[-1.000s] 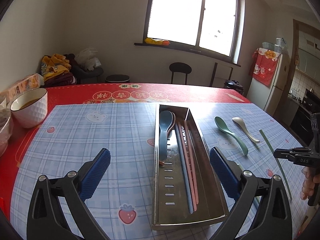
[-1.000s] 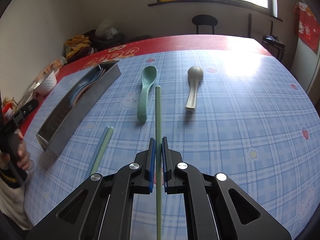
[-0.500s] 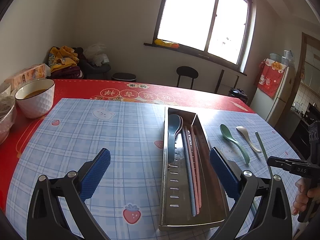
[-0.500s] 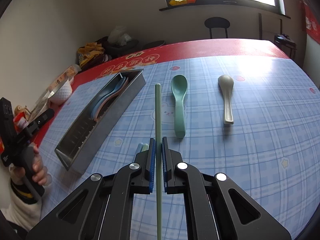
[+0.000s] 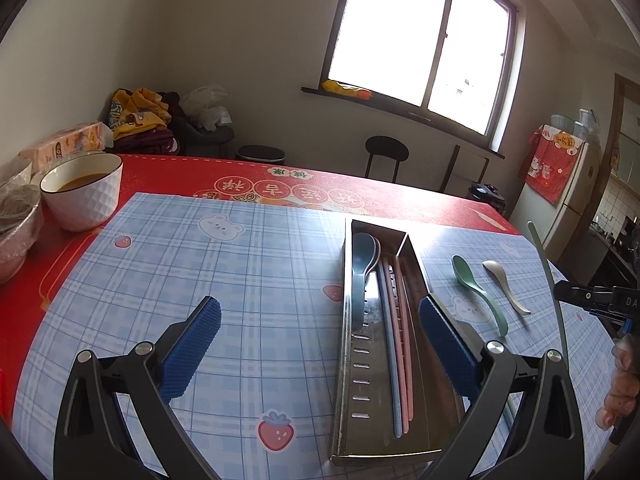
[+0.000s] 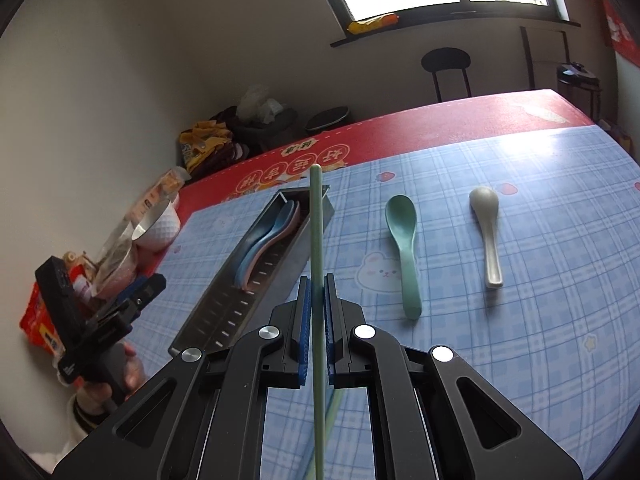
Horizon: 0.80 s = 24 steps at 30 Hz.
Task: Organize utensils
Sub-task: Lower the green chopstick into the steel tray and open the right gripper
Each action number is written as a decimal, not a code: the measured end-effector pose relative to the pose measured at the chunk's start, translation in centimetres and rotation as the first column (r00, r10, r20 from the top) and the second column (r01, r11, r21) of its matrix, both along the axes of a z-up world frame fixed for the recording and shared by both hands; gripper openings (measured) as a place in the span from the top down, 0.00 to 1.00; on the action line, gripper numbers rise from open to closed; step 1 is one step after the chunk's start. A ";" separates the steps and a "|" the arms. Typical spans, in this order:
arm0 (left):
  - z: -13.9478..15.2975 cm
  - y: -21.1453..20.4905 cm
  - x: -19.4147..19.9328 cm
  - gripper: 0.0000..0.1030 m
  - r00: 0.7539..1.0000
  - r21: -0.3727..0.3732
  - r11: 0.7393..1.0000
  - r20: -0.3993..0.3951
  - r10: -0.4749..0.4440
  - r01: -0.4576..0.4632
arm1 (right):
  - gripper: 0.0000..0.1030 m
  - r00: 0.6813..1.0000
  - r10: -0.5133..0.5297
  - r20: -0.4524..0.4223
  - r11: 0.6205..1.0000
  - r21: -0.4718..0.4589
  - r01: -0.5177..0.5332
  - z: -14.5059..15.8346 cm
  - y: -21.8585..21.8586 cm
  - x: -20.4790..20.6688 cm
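1. Your right gripper (image 6: 316, 292) has its jaws pressed together on a pale green chopstick (image 6: 316, 224). The blue pads clamp the stick partway along its length, so it runs out ahead of the fingers and back under the gripper body.
2. In the right wrist view the chopstick's far tip crosses the near wall of the steel utensil tray (image 6: 256, 280); it hangs in the air, lifted off the blue plaid mat (image 6: 540, 280).
3. A second green chopstick (image 6: 334, 412) lies on the mat just under your right gripper, mostly hidden.
4. Your left gripper (image 5: 320, 340) has its jaws spread wide, with nothing between the pads. It hovers over the mat with its right finger over the tray's near right wall.
5. The tray already holds a blue spoon (image 5: 360, 264), a pink spoon under it, and blue and pink chopsticks (image 5: 394, 344) lying lengthwise.
6. A green spoon (image 6: 404, 240) and a cream spoon (image 6: 488, 228) lie on the mat to the right of the tray, apart from each other.
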<state>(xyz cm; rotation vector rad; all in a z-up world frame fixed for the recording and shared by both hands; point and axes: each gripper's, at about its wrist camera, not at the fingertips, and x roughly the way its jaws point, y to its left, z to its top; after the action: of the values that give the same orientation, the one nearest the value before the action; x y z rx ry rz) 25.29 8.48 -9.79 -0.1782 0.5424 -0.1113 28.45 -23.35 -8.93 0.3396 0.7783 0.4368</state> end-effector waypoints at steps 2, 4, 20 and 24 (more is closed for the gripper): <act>0.0 0.2 0.0 0.06 1.000 0.010 1.000 0.002 0.021 -0.021 | 0.94 0.999 -0.006 -0.045 0.999 0.035 0.008 -0.2 1.5 1.6; 0.0 0.4 0.1 0.06 0.999 0.015 0.999 0.003 0.039 -0.039 | 0.94 0.996 -0.016 -0.091 0.998 0.061 0.021 -0.5 3.3 3.3; -0.5 2.0 0.8 0.06 0.992 0.002 0.993 -0.041 0.121 -0.121 | 0.94 0.977 -0.098 -0.187 0.994 0.023 0.104 -3.3 11.2 7.9; -0.5 1.9 0.8 0.06 0.992 0.000 0.993 -0.045 0.118 -0.118 | 0.94 0.972 -0.120 -0.200 0.992 0.019 0.126 -4.1 10.9 7.9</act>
<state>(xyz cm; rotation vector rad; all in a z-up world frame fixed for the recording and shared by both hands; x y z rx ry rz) 26.11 10.37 -10.30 -0.2148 0.5753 0.0071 36.36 -12.48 -12.99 0.4635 0.9404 0.3009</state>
